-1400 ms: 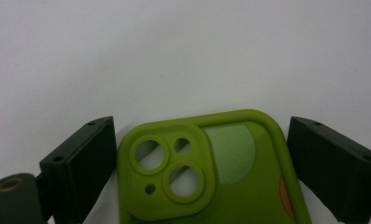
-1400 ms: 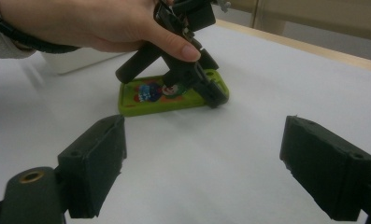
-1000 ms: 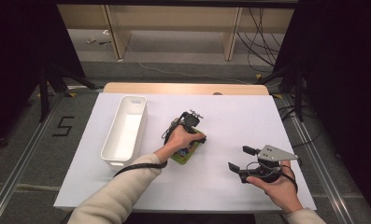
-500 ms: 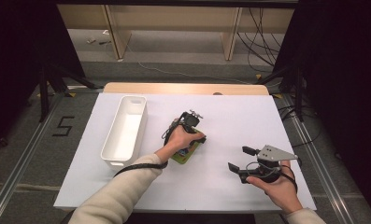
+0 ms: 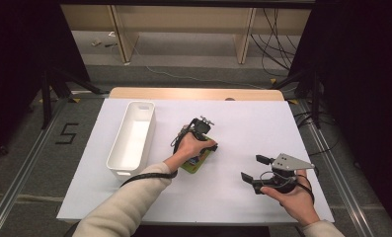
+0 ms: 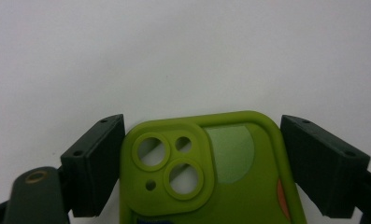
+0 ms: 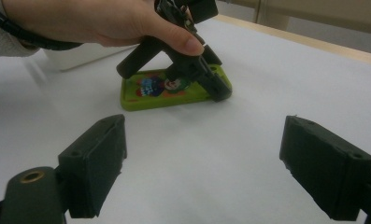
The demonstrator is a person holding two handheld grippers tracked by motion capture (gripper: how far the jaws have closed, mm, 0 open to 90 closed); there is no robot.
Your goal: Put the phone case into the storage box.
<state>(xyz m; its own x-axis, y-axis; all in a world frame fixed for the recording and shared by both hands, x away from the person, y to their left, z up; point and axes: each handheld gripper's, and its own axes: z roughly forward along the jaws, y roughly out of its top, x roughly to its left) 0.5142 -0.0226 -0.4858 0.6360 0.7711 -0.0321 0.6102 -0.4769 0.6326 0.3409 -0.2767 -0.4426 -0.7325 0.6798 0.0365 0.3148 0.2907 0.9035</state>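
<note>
Left gripper (image 5: 205, 148) is clamped across the green phone case (image 5: 197, 162), one jaw on each long edge near the camera-cutout end; its jaws have just been closing, with the case between them. In the left gripper view the case (image 6: 206, 172) sits between both black pads, touching left and right, cutouts at about 10 o'clock on the case. The case lies flat on the white table sheet (image 5: 243, 123), near table centre, at roughly 3 o'clock from the white bin (image 5: 132, 140) and apart from it. In the right gripper view the case (image 7: 174, 91) shows a cartoon print, with the left hand (image 7: 103, 21) and its gripper bearing down on its far end. Right gripper (image 5: 257, 168) hovers at about 4 o'clock from the case, well apart, jaws spread wide with nothing between them, pointing toward the case. Right hand (image 5: 294, 197) holds it from below near the sheet's front edge. The bin is upright, long side running toward 12 o'clock.
</note>
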